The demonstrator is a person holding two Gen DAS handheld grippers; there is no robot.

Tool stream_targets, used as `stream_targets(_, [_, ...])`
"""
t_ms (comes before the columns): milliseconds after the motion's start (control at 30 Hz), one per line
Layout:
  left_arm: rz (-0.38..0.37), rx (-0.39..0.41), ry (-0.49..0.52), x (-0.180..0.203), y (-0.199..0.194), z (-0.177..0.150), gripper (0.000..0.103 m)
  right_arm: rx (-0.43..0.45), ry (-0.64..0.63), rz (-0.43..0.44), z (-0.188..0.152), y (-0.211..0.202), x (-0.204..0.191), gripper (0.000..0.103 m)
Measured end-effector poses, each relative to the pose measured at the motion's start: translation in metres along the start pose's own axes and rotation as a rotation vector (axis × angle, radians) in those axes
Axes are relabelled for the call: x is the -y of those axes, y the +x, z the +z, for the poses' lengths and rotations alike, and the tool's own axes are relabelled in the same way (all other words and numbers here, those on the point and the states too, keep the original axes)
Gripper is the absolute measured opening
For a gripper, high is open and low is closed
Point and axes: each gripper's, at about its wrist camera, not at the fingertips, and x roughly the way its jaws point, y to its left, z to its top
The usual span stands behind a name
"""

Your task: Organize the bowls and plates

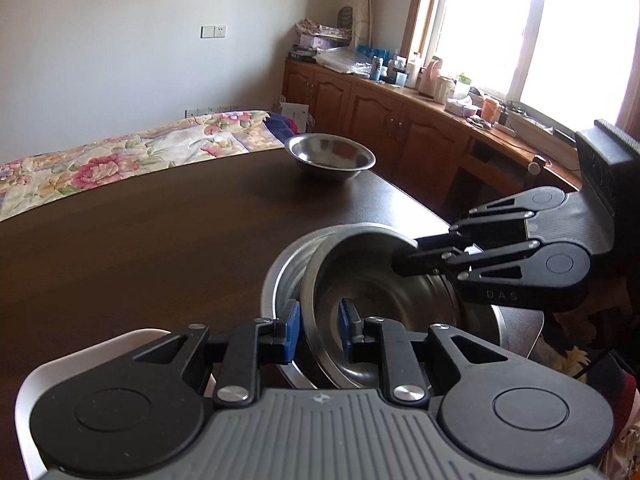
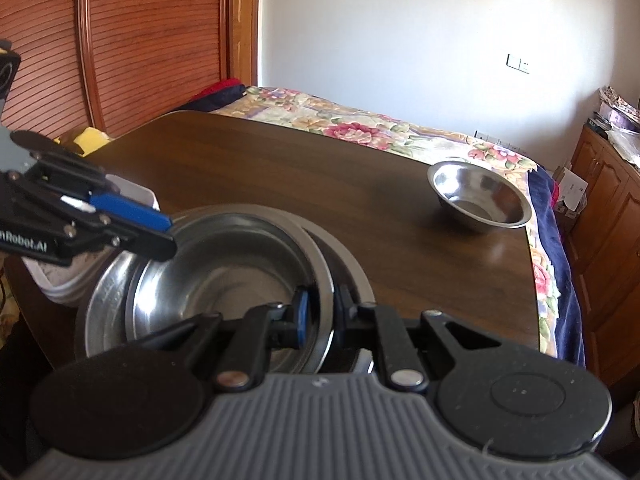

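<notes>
A: Left wrist view: what is being gripped by the left hand-held gripper?

B: The near rim of the inner steel bowl is being clamped between its blue pads. That bowl is being held tilted inside the larger steel bowl on the dark surface.

A: And the right hand-held gripper?

B: The opposite rim of the same bowl is being clamped. A third steel bowl is being left well apart, near the surface's far edge.

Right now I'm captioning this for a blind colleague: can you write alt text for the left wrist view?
Both grippers' fingers pinch opposite rims of a steel bowl tilted inside a larger steel basin on a dark wooden table: left gripper near, right gripper from the right. A second steel bowl sits farther back.
</notes>
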Motion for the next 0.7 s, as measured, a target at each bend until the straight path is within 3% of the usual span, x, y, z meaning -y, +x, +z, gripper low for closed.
stream_targets(367, [0.008,0.069,-0.037,-0.001,-0.012,-0.005,0.025,0.022,0.011,-0.004,-0.002,-0.002,0.000,0.015])
stream_targets(700, [0.024,0.112,-0.022,0.002,-0.019,0.001,0.026,0.144,0.080,-0.021,-0.001,-0.024,0.011,0.015])
